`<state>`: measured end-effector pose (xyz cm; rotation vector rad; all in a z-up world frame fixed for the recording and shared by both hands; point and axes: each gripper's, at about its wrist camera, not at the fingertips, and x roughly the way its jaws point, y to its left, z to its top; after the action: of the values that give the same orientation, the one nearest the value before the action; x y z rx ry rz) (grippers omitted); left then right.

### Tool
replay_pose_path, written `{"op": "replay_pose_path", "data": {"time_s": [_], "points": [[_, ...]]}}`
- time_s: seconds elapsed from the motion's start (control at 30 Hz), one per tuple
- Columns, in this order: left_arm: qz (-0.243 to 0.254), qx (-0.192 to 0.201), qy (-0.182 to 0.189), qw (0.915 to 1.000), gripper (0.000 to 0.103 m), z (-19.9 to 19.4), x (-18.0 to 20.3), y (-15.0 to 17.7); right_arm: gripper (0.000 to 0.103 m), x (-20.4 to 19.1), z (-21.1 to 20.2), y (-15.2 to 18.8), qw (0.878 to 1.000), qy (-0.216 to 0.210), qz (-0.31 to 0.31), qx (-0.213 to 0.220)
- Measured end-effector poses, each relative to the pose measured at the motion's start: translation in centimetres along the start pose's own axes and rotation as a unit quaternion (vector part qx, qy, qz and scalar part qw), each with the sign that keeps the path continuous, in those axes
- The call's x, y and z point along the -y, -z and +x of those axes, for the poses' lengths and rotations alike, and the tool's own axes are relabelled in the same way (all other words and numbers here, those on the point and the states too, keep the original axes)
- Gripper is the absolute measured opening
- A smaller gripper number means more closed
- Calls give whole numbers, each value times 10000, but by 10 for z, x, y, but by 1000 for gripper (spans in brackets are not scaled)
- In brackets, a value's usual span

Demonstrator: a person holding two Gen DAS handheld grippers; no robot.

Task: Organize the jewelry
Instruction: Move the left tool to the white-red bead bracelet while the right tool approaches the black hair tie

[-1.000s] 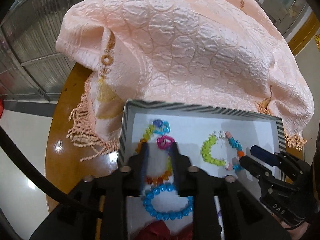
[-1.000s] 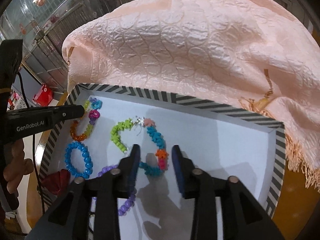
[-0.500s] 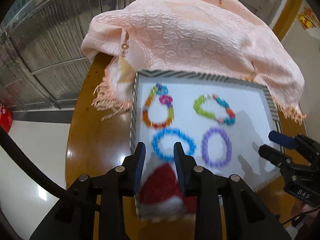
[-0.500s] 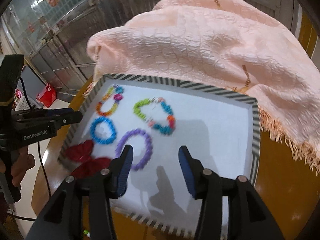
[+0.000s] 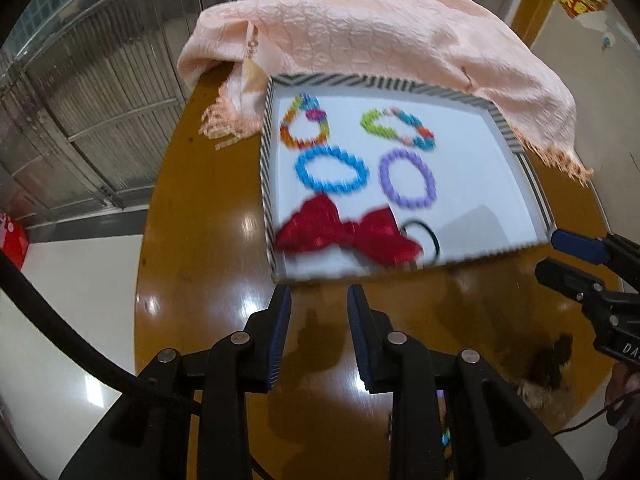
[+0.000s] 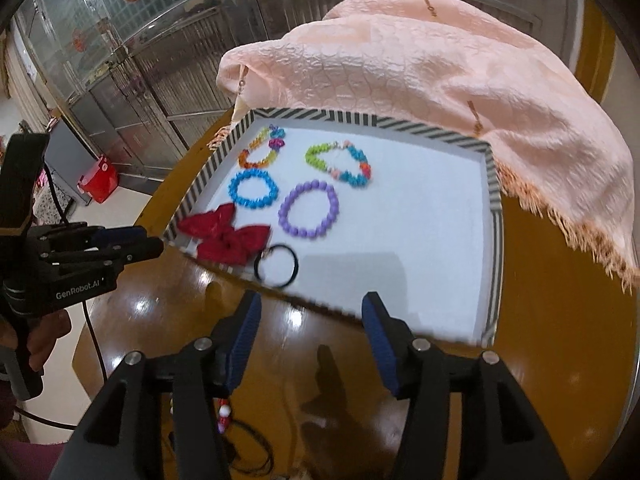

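- Tray (image 6: 494,208) with striped walls lies on the far side of both tools, on the round wooden surface (image 5: 208,208); a peach shawl (image 6: 420,80) is draped behind it.
- Inside the tray, at its left end: a rainbow bracelet (image 6: 260,152) and a green-and-teal bracelet (image 6: 340,162) in the far row, a blue bracelet (image 6: 253,189) and a purple bracelet (image 6: 309,210) nearer, then a red bow (image 6: 226,236) and a black hair ring (image 6: 277,264) at the near edge. The right half is bare.
- Left hand-held gripper (image 5: 318,300) hangs over bare wood just short of the tray's near-left corner, jaws apart and empty; the bow is the closest piece to it.
- Right hand-held gripper (image 6: 312,312) sits over the near rim, jaws opening with nothing between them; the hair ring lies just beyond its left finger, so this hand is nearer to that piece.
- Something beaded, red and white, shows at the near edge under the right tool (image 6: 223,414); too small to identify, though it may be what is fetched next.
- Compared with a second ago, both tools have pulled back out of the tray: the left was over the rainbow and blue bracelets, the right over the green-and-teal one with narrower jaws.
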<state>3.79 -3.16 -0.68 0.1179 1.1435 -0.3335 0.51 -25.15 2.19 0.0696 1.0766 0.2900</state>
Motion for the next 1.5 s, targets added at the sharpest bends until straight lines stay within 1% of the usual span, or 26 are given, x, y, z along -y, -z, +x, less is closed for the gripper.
{"op": "replay_pose_path", "data": {"time_s": [0.2, 0.27, 0.4, 0.57, 0.63, 0.7, 0.83, 0.97, 1.1, 1.17, 1.2, 1.27, 1.43, 1.47, 1.5], "points": [[126, -315, 337, 9989, 23, 4, 6, 35, 55, -8, -11, 39, 9999, 29, 17, -102], [177, -417, 383, 9982, 23, 8, 9, 45, 55, -10, -12, 53, 9998, 74, 32, -164], [243, -629, 423, 9968, 24, 18, 13, 65, 55, -14, -10, 76, 9995, 6, 22, -325], [264, -776, 521, 9953, 24, 23, 18, 80, 54, -25, -1, 101, 9981, -6, -216, -580], [321, -841, 574, 9943, 24, 25, 22, 84, 51, -30, 4, 108, 9972, -3, -322, -674], [381, -897, 603, 9934, 25, 28, 27, 89, 46, -34, 8, 113, 9963, 26, -422, -745], [425, -879, 578, 9935, 28, 30, 32, 90, 43, -44, 16, 120, 9939, 217, -702, -819], [456, -847, 577, 9937, 28, 27, 35, 88, 41, -48, 24, 125, 9913, 325, -885, -921], [438, -803, 713, 9932, 29, 21, 36, 87, 40, -48, 26, 126, 9907, 354, -938, -923], [457, -874, 721, 9925, 31, 25, 37, 88, 36, -49, 29, 128, 9897, 425, -982, -956], [468, -898, 698, 9924, 31, 26, 38, 88, 28, -50, 31, 129, 9891, 485, -1003, -961], [478, -933, 678, 9922, 31, 30, 40, 89, 24, -50, 30, 130, 9891, 572, -1008, -910], [652, -947, 564, 9918, 31, 35, 51, 89, 22, -52, 30, 130, 9891, 539, -1017, -915], [697, -927, 520, 9919, 31, 36, 54, 88, 21, -52, 30, 130, 9891, 541, -1028, -908], [723, -911, 485, 9920, 31, 36, 56, 88, 16, -52, 30, 130, 9891, 543, -1038, -889]]}}
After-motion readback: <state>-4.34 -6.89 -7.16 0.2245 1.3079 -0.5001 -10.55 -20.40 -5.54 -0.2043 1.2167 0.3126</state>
